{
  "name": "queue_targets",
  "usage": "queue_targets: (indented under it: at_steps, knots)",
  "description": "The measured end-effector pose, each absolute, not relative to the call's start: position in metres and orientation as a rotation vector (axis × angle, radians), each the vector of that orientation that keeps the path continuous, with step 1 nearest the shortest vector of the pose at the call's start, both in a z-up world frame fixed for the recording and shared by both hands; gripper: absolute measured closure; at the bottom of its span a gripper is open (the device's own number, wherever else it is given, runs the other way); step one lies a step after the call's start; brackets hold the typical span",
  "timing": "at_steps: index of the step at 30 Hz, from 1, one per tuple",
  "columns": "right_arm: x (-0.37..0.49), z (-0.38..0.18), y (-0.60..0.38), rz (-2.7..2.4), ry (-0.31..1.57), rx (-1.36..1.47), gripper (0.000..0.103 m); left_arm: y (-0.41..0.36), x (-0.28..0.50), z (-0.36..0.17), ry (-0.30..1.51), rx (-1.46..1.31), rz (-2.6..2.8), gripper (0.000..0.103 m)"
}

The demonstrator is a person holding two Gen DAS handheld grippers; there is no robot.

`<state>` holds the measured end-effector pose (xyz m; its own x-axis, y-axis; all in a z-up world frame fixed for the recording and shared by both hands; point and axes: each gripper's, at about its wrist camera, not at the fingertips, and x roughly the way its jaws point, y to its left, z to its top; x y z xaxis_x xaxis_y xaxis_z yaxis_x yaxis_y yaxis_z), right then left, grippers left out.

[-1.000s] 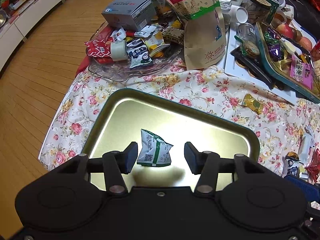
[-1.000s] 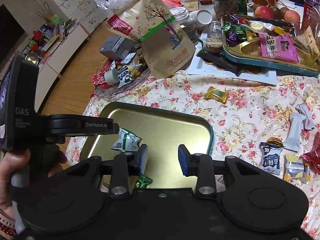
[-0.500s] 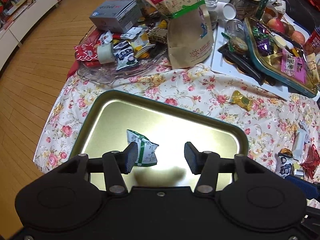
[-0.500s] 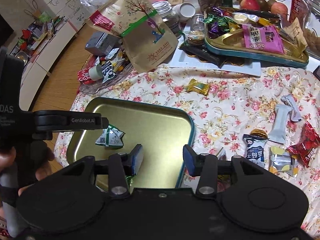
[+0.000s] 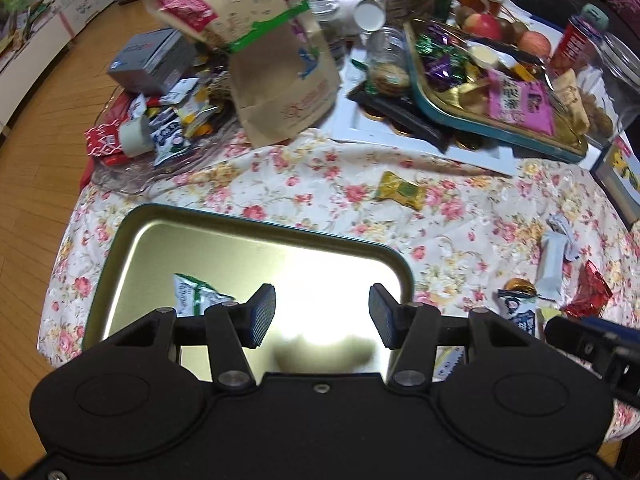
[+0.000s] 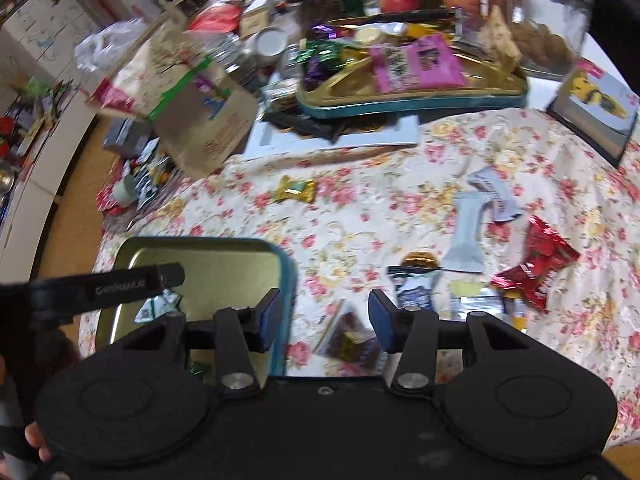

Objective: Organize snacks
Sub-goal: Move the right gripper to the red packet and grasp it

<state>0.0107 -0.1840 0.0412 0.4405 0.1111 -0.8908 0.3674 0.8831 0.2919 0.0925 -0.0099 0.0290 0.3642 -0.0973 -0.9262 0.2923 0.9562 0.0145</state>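
Green-white crinkled snack packet [image 5: 192, 294] lying flat in gold tray [image 5: 256, 236].

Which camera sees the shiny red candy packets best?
The right wrist view. The red candy packets lie whole and unblocked on the flowered cloth, right of the open right gripper. The left wrist view shows only one red packet, small, near its right edge.

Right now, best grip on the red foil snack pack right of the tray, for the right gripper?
Take the red foil pack across its puffed middle, from above; the crimped ends are thin and splayed. It lies flat on the cloth, beside the grey wrapper. Right gripper is open and has just been opening, nothing between its jaws.
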Motion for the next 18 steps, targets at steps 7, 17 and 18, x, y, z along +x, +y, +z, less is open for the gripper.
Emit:
queue_targets:
  at_steps: [7,17,18]
  knots:
    - [-0.008,0.037,-0.236,-0.299,1.082,0.566,0.053,-0.04,0.081,0.023,1.193,0.216,-0.313,0.045]
    - [-0.027,0.018,-0.292,-0.508,1.074,0.644,0.053,-0.074,0.067,0.017,1.209,0.247,-0.368,0.045]
    - [-0.029,0.015,-0.296,-0.521,1.08,0.647,0.053,-0.077,0.065,0.017,1.211,0.25,-0.376,0.045]
